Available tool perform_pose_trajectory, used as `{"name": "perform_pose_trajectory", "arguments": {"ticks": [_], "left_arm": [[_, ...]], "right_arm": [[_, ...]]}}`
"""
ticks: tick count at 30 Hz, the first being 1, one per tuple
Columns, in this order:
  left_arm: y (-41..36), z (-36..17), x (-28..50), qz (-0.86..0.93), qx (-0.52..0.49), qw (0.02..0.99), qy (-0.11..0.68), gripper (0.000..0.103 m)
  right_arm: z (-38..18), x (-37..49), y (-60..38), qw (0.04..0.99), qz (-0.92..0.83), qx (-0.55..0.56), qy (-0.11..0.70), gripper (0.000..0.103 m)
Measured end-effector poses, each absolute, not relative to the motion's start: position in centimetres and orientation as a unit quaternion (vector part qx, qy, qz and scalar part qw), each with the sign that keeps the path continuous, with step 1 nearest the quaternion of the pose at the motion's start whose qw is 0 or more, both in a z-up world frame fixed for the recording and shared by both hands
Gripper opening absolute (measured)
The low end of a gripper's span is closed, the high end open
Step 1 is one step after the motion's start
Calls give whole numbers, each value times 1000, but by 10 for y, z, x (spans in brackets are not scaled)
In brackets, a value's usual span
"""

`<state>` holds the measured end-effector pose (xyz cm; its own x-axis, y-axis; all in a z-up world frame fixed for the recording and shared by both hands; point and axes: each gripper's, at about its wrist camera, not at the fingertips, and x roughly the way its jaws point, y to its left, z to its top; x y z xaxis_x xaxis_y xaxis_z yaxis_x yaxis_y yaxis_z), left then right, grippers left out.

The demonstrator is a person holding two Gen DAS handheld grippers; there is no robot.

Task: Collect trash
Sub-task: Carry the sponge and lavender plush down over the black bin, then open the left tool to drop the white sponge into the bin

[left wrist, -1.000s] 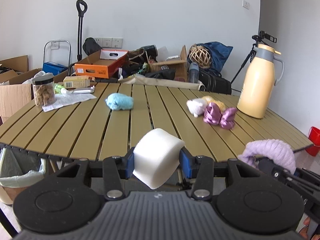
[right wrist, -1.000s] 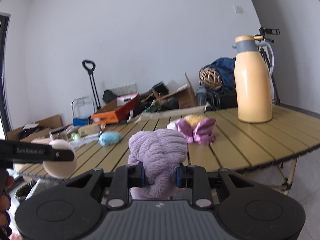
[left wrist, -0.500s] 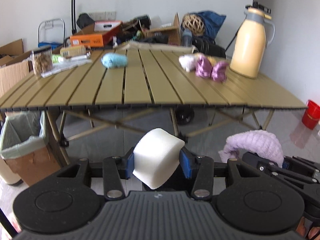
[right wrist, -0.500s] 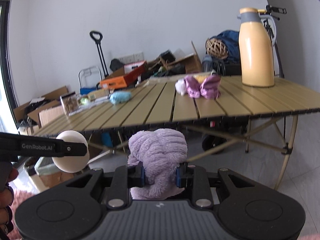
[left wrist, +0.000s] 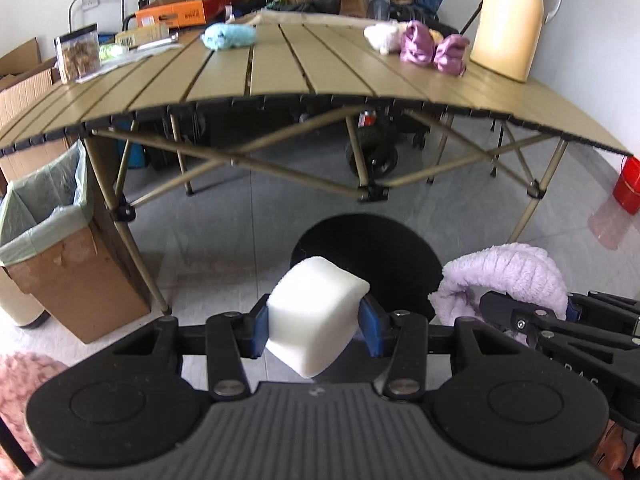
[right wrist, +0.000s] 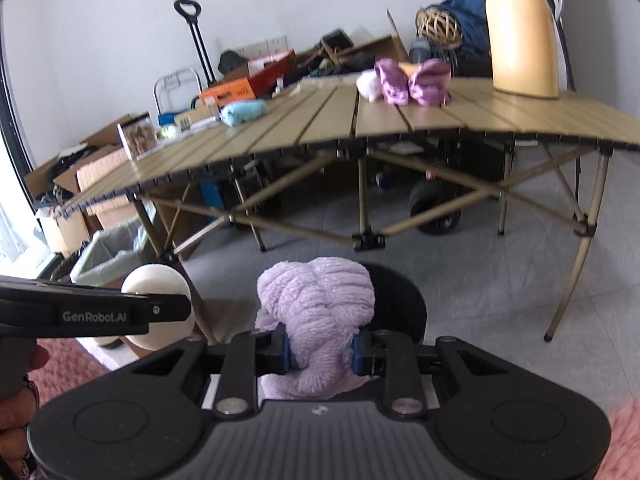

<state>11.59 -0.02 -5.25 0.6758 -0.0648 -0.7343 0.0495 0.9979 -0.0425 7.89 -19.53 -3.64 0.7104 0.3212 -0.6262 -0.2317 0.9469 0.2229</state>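
A slatted folding table (left wrist: pixel 280 68) stands on grey tiled floor (left wrist: pixel 460 208) before a white wall (right wrist: pixel 120 40)

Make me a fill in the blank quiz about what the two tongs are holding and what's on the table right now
1. The left tongs are shut on a ____ foam block.
2. The right tongs grip a fuzzy ____ cloth.
3. The yellow jug stands on the ____.
4. The bin beside the table is lined with a ____.

Answers: white; lilac; table; bag

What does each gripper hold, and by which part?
The left gripper pinches a white foam block by its two sides; the right gripper clamps a fluffy purple cloth at its lower middle.
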Motion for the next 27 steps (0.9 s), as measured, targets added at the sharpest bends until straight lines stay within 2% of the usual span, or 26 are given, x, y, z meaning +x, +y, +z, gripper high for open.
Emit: {"name": "perform_pose_trajectory", "arguments": {"ticks": [17,27], "left_arm": [[2,-99,132,-35,-3,873,486,46],[-21,-120,153,-60,18,854,516,46]], "right_arm": [[-79,92,-193,890,124,60,434,25],[-91,103,-217,889,98,86,438,25]]}}
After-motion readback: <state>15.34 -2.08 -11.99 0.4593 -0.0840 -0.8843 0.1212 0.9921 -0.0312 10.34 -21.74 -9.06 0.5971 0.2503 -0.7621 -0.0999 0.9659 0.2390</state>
